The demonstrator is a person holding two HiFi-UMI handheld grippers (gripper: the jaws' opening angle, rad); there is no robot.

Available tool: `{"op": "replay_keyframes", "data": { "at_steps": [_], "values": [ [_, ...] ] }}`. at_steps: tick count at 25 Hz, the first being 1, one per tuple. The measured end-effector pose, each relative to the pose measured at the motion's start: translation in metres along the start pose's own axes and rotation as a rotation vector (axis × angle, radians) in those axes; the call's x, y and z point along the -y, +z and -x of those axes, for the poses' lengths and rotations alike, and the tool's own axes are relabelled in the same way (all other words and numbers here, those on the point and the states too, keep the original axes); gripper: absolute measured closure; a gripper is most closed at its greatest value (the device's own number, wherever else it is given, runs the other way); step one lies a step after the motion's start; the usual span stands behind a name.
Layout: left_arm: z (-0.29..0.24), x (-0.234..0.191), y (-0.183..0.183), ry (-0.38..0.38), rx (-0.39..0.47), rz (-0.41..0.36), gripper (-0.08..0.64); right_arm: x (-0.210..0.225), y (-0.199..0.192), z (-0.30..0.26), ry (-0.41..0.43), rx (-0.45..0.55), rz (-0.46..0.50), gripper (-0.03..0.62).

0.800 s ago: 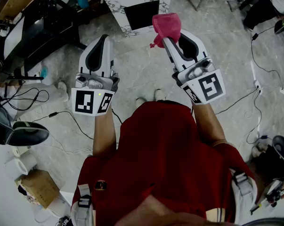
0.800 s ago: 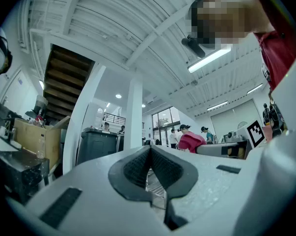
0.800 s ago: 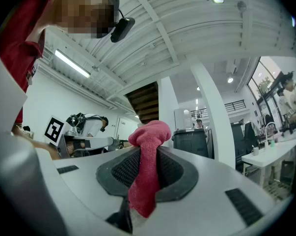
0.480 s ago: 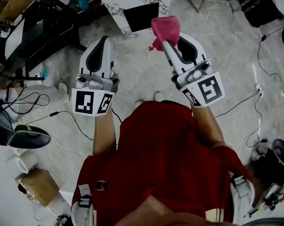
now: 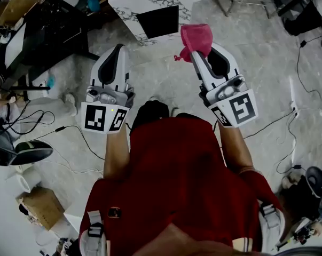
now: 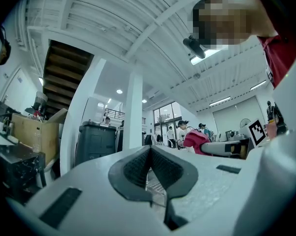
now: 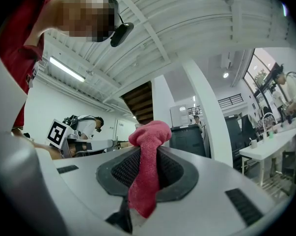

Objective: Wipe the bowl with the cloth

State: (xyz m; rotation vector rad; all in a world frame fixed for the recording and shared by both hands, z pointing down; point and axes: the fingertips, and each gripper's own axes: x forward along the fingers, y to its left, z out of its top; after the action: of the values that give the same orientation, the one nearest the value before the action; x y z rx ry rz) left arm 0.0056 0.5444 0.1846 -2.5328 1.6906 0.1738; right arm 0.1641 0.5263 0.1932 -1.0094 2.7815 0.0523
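Note:
The pink cloth (image 5: 195, 38) is bunched at the tip of my right gripper (image 5: 201, 50), whose jaws are shut on it. In the right gripper view the cloth (image 7: 147, 165) hangs down between the dark pads. My left gripper (image 5: 117, 51) is held level beside it, at the left, jaws shut with nothing between them. Its own view shows the gripper (image 6: 150, 152) with pads (image 6: 135, 168) pressed together. Both grippers are held in front of the person's red shirt, above the floor. No bowl shows in any view.
A white marbled cabinet (image 5: 150, 7) with a dark panel stands ahead on the grey floor. Dark furniture (image 5: 38, 31) and cables (image 5: 27, 113) lie at the left, more cables (image 5: 299, 89) at the right. A white table (image 7: 270, 144) and a dark bin (image 6: 96, 141) stand farther off.
Both grippers have kept their pose, the right one shifting slightly right with the cloth. A dark shoe now shows below the grippers; the cabinet has slid a little left in view.

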Motion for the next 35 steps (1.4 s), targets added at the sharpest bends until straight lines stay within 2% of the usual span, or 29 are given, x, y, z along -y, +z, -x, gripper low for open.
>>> {"op": "replay_keyframes", "data": {
  "at_steps": [8,15,26,35],
  "values": [
    [-0.041,-0.04,-0.008,0.003,0.026,-0.01,0.554,0.032,-0.007,-0.048,-0.008,-0.005,0.033,0.512],
    [-0.113,-0.121,-0.024,-0.024,0.052,-0.019,0.554,0.071,-0.024,-0.144,-0.029,-0.027,0.077,0.512],
    [-0.235,-0.25,-0.05,-0.116,0.043,0.008,0.554,0.143,-0.036,-0.298,-0.112,-0.029,0.115,0.511],
    [-0.302,-0.308,-0.073,-0.185,0.016,0.043,0.554,0.184,-0.049,-0.368,-0.177,-0.046,0.148,0.511]
  ]
}}
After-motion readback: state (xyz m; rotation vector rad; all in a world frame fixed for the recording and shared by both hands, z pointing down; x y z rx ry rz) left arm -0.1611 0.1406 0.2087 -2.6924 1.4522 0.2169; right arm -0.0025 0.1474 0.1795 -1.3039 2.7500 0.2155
